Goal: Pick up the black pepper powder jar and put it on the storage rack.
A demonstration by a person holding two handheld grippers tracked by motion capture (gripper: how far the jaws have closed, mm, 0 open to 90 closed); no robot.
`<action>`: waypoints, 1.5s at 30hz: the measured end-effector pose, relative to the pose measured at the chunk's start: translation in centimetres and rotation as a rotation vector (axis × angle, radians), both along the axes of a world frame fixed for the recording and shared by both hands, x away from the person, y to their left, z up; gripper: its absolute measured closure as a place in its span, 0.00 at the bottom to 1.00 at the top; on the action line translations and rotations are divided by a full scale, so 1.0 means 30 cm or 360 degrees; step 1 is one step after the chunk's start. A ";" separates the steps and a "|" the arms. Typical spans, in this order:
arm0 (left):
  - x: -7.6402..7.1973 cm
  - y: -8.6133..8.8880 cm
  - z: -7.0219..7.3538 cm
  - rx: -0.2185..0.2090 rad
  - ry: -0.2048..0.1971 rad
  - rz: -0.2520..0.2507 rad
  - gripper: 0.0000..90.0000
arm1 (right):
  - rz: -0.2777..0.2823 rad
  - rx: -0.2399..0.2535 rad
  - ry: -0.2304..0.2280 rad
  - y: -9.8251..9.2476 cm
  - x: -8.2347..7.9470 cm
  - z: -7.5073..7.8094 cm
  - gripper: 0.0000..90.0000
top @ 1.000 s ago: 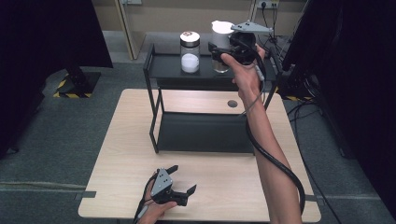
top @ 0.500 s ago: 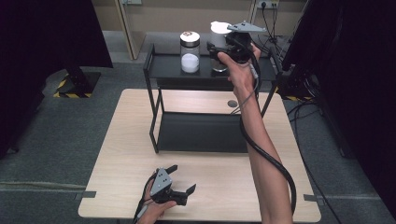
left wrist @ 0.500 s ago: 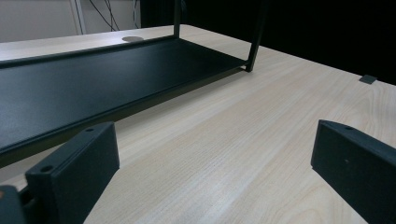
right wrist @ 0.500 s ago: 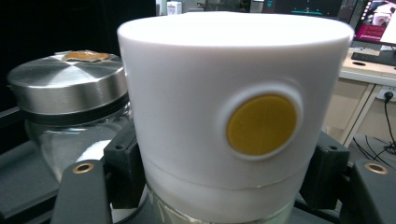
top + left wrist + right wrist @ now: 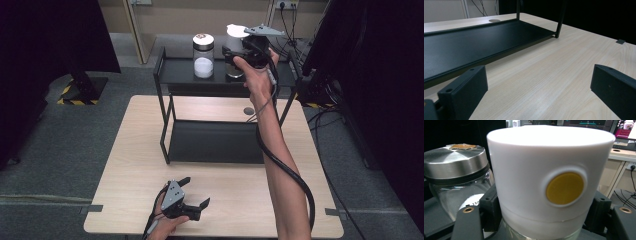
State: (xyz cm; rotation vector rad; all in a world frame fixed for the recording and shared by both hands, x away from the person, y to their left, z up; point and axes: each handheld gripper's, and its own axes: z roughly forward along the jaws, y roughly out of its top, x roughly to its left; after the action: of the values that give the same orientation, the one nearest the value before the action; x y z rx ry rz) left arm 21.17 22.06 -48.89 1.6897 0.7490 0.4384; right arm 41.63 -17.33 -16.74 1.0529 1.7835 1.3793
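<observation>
Lying low at the bottom left of the high view, near the front edge of the pale wooden table [image 5: 130, 165]: the left gripper [image 5: 192, 197], held by a hand coming up from the lower edge, jaws gaping wide with bare tabletop between them and nothing gripped; in the left gripper view, standing far apart at the lower left and lower right corners, those two black jaws, with wood grain running between them; stretching across the upper left of that same view, the lower tray of the black metal rack [image 5: 474, 42], one of its thin legs touching down on the table at upper centre; sitting in the middle of the high view, that rack [image 5: 165, 125], its lower tray resting on the table and its top shelf lying toward the upper part of the frame; standing upright on that top shelf, just left of upper centre, a glass jar with a metal lid [image 5: 203, 55], a layer of white powder lying in its bottom; standing just right of it, near but apart, the white-capped jar [image 5: 234, 50], also on the shelf; closing around this jar from the right, the right gripper [image 5: 235, 57], the forearm reaching up the right half of the frame; in the right gripper view, pressing against both sides of the jar just below its white cap [image 5: 549, 170], the black jaws, gripping it narrowly; showing on the cap's wall, right of centre, a round yellow spot [image 5: 564, 188]; looming at the left edge, the metal lid of the neighbouring jar [image 5: 454, 162].
</observation>
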 end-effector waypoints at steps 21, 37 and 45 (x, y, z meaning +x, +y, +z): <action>0.001 -0.002 -0.001 0.0005 0.0002 -0.0003 0.00 | 0.0048 0.0035 0.0074 -0.033 -0.044 0.020 0.01; 0.000 -0.005 -0.002 0.0010 0.0004 -0.0001 0.00 | 0.0131 0.0080 0.0031 -0.120 -0.150 -0.014 0.01; 0.001 -0.004 -0.002 0.0012 0.0008 0.0004 0.00 | 0.0214 0.0083 0.0005 -0.172 -0.200 -0.055 0.00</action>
State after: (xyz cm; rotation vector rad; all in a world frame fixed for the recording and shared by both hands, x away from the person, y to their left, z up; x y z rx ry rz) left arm 21.21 21.94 -48.97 1.6978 0.7535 0.4395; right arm 35.63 -22.49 -18.39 0.9775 1.8587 1.5130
